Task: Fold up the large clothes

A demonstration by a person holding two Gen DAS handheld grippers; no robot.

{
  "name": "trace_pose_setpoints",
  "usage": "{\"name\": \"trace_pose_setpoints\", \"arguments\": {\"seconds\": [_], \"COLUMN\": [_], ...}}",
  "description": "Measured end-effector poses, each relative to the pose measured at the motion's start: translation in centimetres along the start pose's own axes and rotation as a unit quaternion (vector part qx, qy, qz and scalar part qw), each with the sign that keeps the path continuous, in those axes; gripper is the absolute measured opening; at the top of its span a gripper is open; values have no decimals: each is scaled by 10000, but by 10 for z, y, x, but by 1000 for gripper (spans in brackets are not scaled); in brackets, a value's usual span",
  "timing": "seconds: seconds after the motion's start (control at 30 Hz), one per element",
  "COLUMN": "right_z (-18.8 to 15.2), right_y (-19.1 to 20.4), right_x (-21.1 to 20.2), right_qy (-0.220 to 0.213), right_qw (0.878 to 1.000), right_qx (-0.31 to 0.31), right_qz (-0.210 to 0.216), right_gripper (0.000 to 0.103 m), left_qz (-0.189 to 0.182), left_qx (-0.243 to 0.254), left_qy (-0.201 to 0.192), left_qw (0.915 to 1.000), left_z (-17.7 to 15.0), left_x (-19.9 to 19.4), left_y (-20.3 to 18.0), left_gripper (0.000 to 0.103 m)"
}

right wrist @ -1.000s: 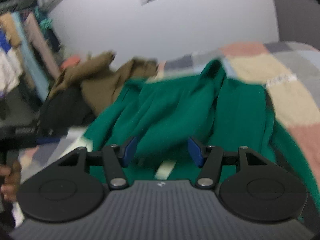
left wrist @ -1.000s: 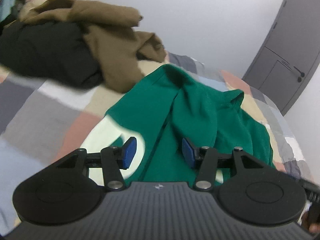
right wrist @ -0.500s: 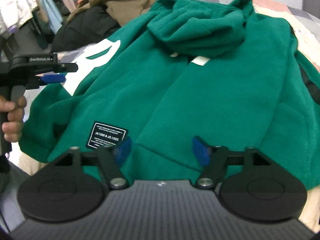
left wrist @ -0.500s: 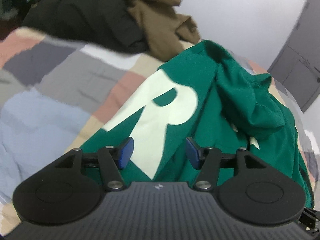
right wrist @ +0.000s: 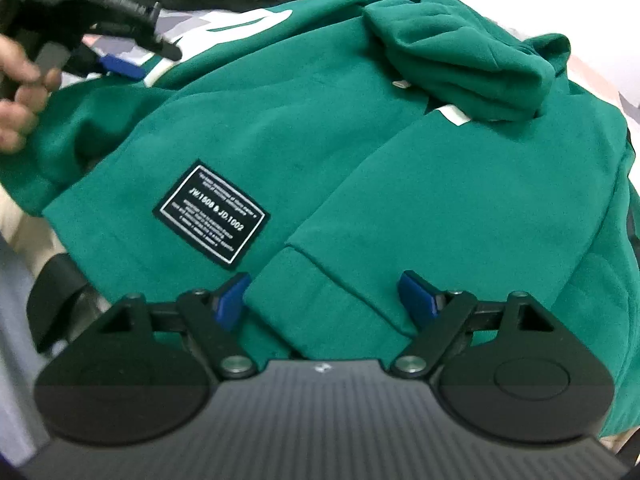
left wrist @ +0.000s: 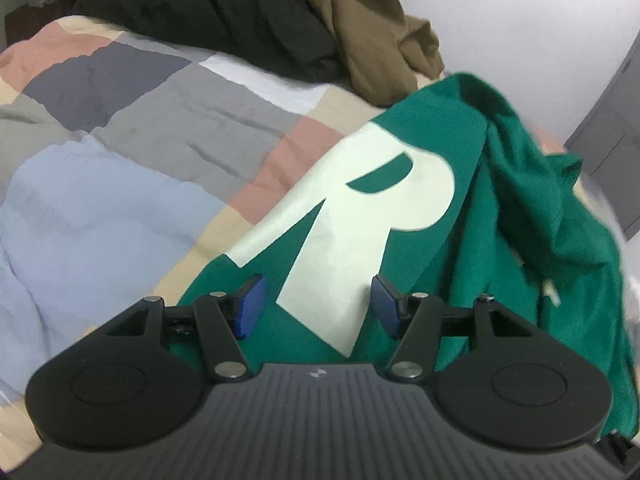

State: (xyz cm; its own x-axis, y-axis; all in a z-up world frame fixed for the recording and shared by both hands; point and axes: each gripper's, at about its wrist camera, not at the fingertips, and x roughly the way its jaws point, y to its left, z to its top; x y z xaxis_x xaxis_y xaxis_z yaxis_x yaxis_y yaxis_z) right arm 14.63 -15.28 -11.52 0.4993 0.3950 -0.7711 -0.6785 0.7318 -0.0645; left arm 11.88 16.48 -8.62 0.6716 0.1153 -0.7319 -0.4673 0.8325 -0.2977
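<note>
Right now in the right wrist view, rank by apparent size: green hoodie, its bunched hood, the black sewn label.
1. Green fleece hoodie, fills most of the view.
2. Bunched green hood.
3. Black rectangular sewn label, smallest although nearer the camera.

Left tongs [left wrist: 316,306] open over green hoodie [left wrist: 472,216]; pale letter just ahead. Patchwork bed [left wrist: 120,184] left of them.

Two wrist fisheyes, each angled steeply down and close over the bed [left wrist: 120,200]; both share the green hoodie [left wrist: 520,208], the right view also catching the left gripper [right wrist: 120,66].
</note>
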Motion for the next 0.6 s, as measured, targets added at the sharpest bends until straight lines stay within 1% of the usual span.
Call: {"name": "trace_pose_setpoints", "arguments": {"seconds": [0.03,0.1,0.13,0.2,0.27,0.3,0.4,0.43,0.5,0.57,0.6], "right_z": [0,0,0,0,1,2,1,2,3,6,8], "right_y": [-2,-6,-9,-16,-22,-26,-42,-46,-59,-76,-87], "right_x": [-1,-3,-5,-8,-14,-18,-36,-41,-59,-73,-80], "right_qy": [-3,-36,-53,-91,-153,-218,-515,-636,-911,-1115,-1205], "right_qw": [10000,9998,9996,9990,9981,9971,9918,9898,9842,9784,9754], "right_qx": [56,204,271,435,603,723,1168,1259,1475,1649,1719], "right_qz": [8,21,9,3,-25,-40,-86,-174,-370,-555,-671], "right_gripper": [77,64,61,49,41,38,34,34,33,32,32], "left_qz": [6,-9,3,-9,-10,-1,-8,36,147,219,258], "left_qx": [-10,-64,-91,-117,-145,-153,-183,-138,34,100,105], "left_qy": [13,27,31,63,77,73,31,27,9,-14,-26], "left_qw": [10000,10000,10000,9999,9999,9999,9998,9999,9999,9997,9996], "left_z": [0,0,0,0,-1,-2,-5,-7,-9,-9,-9], "left_x": [1,3,4,7,10,11,15,17,19,20,20], "left_y": [1,2,2,2,2,2,3,2,-2,-3,-3], "left_gripper": [64,66,67,70,71,71,70,68,62,47,42]}}
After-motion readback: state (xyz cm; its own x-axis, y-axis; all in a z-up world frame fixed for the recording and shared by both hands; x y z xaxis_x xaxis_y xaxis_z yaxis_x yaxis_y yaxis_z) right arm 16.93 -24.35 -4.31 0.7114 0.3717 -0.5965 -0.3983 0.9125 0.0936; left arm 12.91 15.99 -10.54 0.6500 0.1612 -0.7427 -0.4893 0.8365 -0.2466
